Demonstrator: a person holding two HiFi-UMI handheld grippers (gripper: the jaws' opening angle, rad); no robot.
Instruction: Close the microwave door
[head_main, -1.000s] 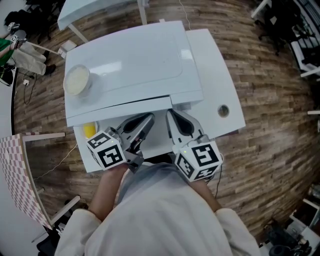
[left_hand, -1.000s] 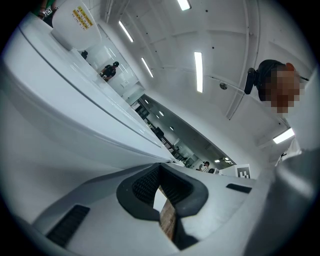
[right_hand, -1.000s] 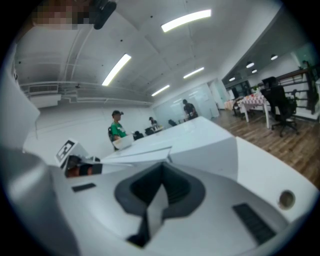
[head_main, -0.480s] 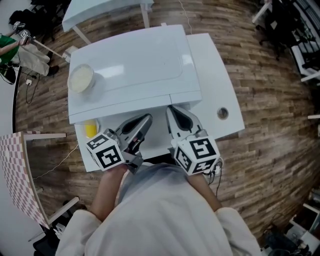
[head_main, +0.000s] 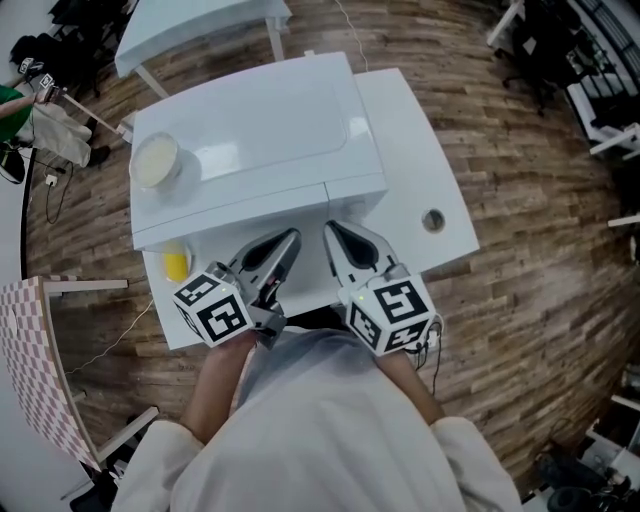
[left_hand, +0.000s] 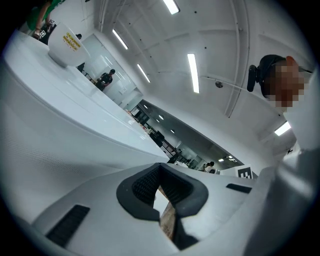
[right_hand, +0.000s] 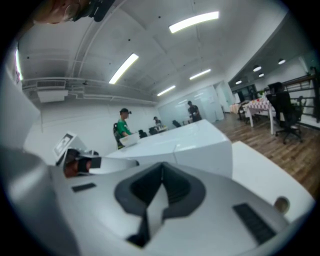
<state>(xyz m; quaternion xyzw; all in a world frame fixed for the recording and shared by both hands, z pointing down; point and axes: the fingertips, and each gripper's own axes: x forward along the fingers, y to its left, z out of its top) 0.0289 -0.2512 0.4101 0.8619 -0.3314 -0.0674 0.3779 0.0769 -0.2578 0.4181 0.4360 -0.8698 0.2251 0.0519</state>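
Shift: since a second ago, slid slightly toward 11 o'clock in the head view, desk (head_main: 410, 140) and microwave (head_main: 260, 130) together; both grippers kept low at centre.
Desk: white, standing on wood-plank floor (head_main: 520, 200).
Microwave: white, filling the desk's 10 o'clock part, front facing 6 o'clock.
Door (right_hand: 150, 150): seemingly flush with the panel at its 3 o'clock side.
Left gripper (head_main: 290, 238): jaws pressed together, empty, tips just at the microwave's front.
Right gripper (head_main: 330, 230): likewise closed tight on nothing, just beside the left one.
Bowl (head_main: 155, 160): pale, atop the microwave toward 9 o'clock.
Yellow thing (head_main: 175, 265): on the desk, 6 o'clock of the bowl.
Hole (head_main: 432, 220): round, in the desk at 3 o'clock.
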